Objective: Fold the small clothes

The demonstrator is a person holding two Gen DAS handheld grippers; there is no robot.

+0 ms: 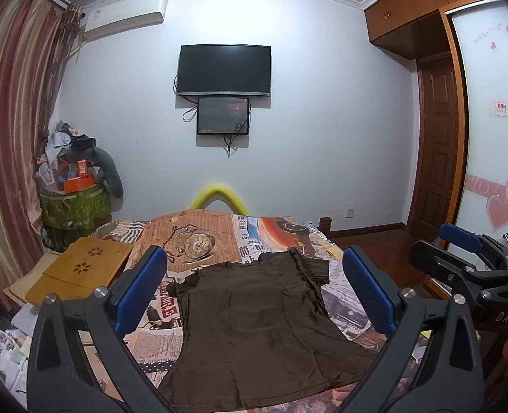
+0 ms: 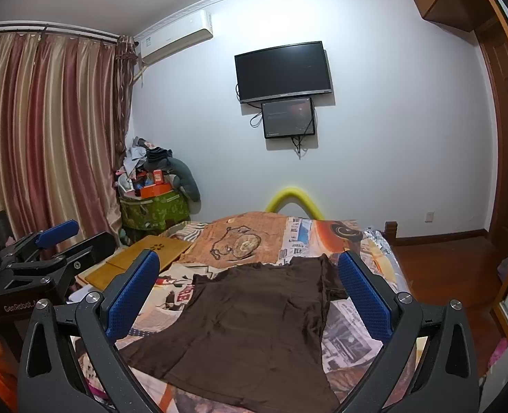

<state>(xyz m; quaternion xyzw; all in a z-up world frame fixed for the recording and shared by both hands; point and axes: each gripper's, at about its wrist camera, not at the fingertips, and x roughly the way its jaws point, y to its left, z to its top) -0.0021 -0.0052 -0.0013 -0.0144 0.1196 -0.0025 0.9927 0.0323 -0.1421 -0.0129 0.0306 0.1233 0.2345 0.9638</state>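
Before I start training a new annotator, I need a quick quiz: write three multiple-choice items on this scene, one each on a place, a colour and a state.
1. Where does the T-shirt lie?
A on the floor
B on the bedspread
C on the wooden tray

2. What colour is the T-shirt?
A dark brown
B white
C red

3. How is the left gripper?
A shut on the shirt
B shut on nothing
C open

Answers: 1 B, it lies flat on the printed cover. 2 A, dark brown throughout. 3 C, its blue pads stand wide apart above the cloth.
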